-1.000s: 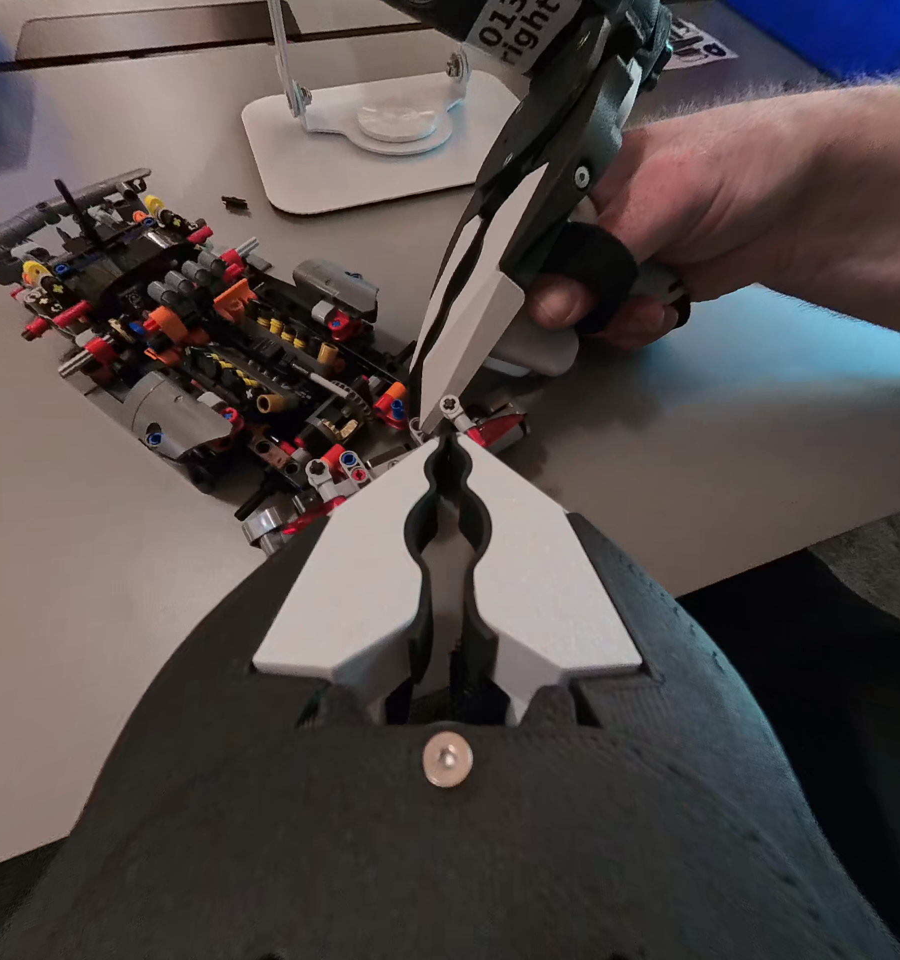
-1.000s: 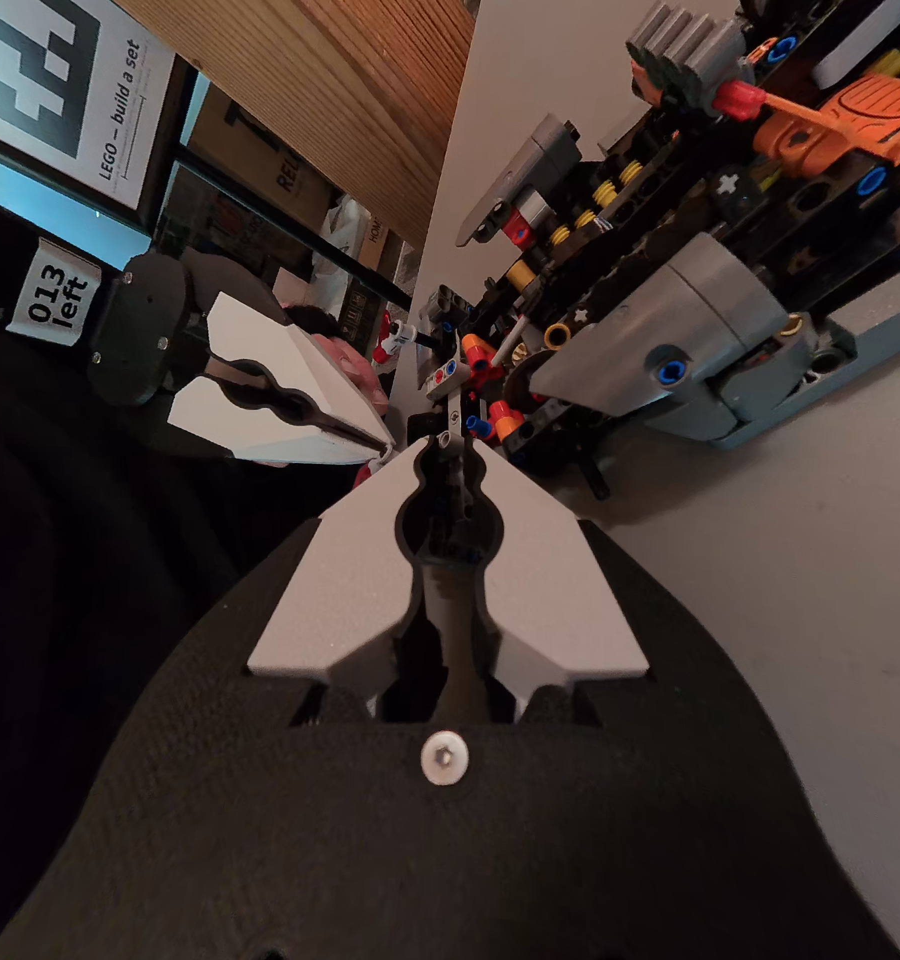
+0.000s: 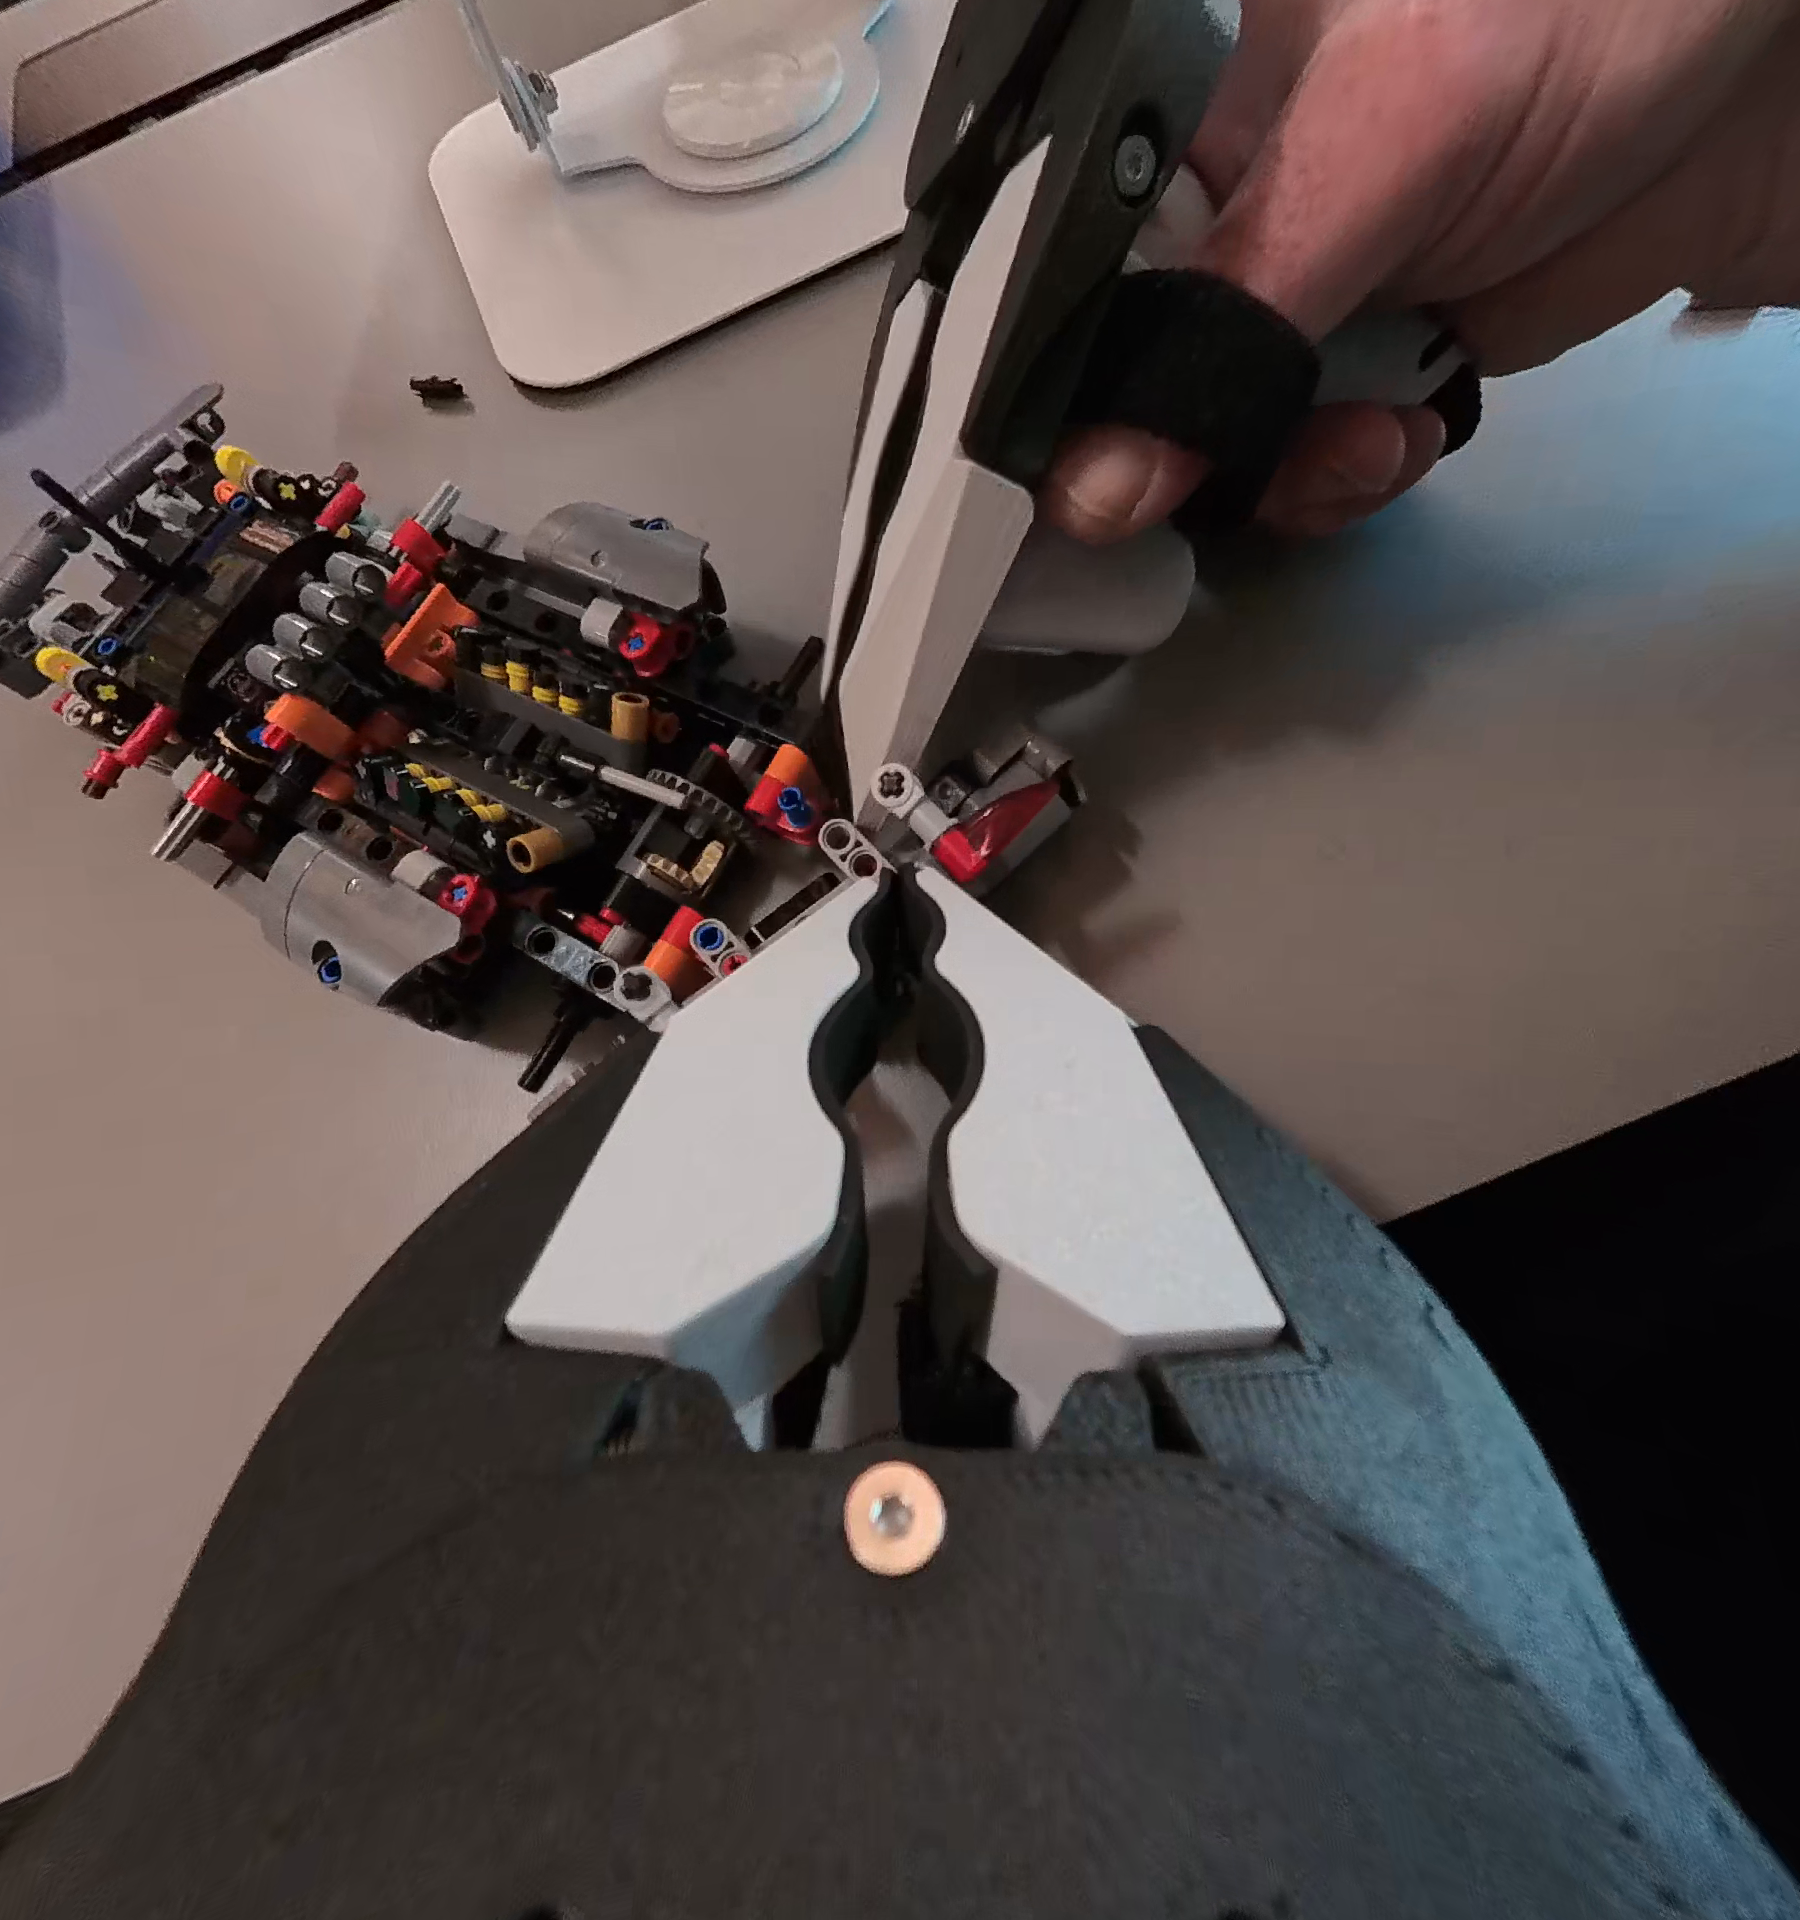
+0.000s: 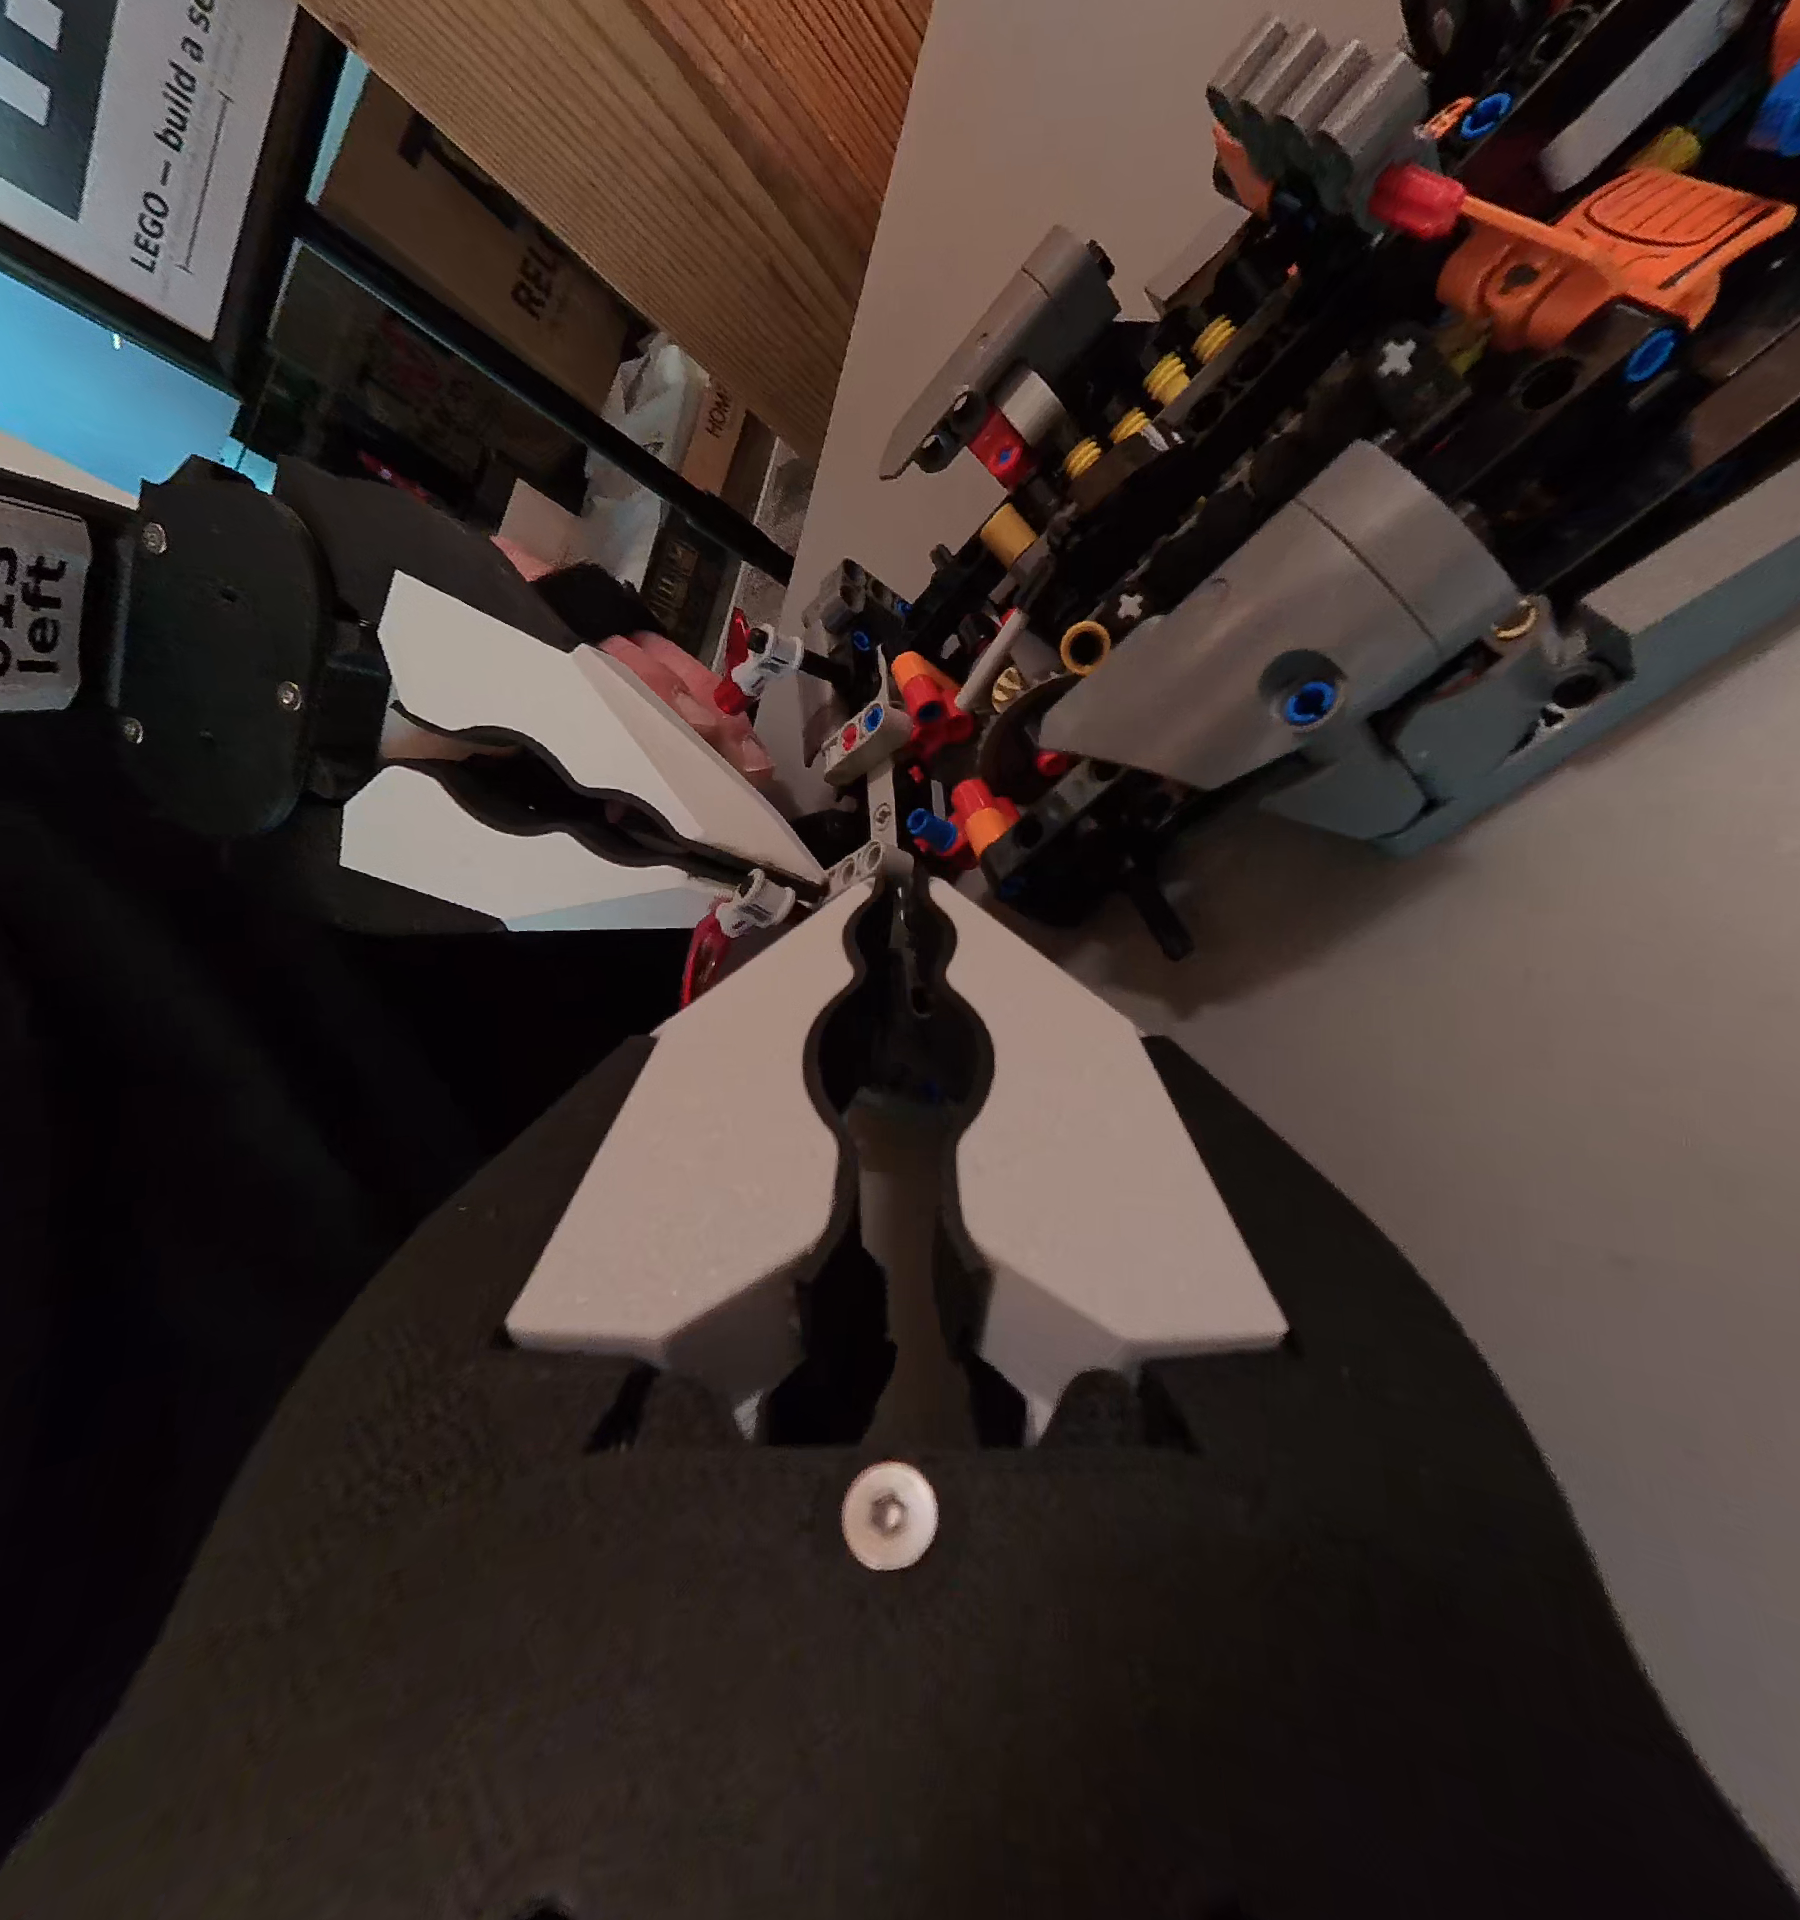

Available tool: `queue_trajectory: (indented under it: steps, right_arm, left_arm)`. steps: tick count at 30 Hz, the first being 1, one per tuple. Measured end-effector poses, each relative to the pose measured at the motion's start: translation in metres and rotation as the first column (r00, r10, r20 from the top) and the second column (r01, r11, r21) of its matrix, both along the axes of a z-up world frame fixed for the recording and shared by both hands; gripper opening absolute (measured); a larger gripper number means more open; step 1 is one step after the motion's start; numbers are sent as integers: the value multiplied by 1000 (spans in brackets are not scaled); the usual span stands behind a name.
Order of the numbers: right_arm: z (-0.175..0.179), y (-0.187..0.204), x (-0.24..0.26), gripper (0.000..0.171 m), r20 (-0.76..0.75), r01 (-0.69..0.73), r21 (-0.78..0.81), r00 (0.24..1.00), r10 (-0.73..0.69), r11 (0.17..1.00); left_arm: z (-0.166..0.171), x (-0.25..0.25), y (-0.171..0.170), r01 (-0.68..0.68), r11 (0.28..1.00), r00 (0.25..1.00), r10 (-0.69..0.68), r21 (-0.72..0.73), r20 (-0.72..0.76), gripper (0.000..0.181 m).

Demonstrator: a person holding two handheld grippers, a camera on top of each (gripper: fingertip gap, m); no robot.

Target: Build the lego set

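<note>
The partly built lego car chassis (image 3: 408, 727), black with grey, red, orange and yellow parts, lies on the grey table; it also fills the upper right of the right wrist view (image 4: 1343, 623). My left gripper (image 3: 891, 883) is shut on a small grey and red piece (image 3: 989, 831) at the chassis's near end. It shows from the side in the right wrist view (image 4: 808, 883). My right gripper (image 4: 891, 883) is shut on a thin light grey beam (image 4: 880, 821) at the same end. It comes down from above in the left wrist view (image 3: 860, 795), and the two tips almost touch.
A white stand base (image 3: 584, 260) sits on the table behind the chassis, with a tiny black loose part (image 3: 437, 387) beside it. A hand (image 3: 1498, 156) holds the right gripper. The table edge (image 3: 1498, 1164) runs close on the right, with dark space below it. The tips of both grippers are at nearly the same place.
Both grippers stay shut at the chassis's near end. The left gripper's tip has moved slightly closer to the right one, and the chassis has turned a little in view.
</note>
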State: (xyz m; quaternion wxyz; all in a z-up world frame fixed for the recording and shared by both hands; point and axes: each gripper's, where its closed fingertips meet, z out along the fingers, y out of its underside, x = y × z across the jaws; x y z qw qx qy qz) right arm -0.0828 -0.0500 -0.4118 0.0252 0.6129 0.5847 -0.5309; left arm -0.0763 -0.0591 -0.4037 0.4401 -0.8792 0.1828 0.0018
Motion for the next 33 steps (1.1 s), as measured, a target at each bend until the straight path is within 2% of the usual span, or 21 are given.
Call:
queue_trajectory:
  steps: [5,33]
  right_arm:
    - [10,-1,-3,2,-42,3,-46,999,-5,999]
    - [10,-2,-4,0,-70,-34,0,997,34,999]
  left_arm:
    - [0,1,1,5,1000,1000,-5,-12,-9,0]
    - [0,3,4,32,999,998,-34,-42,-51,0]
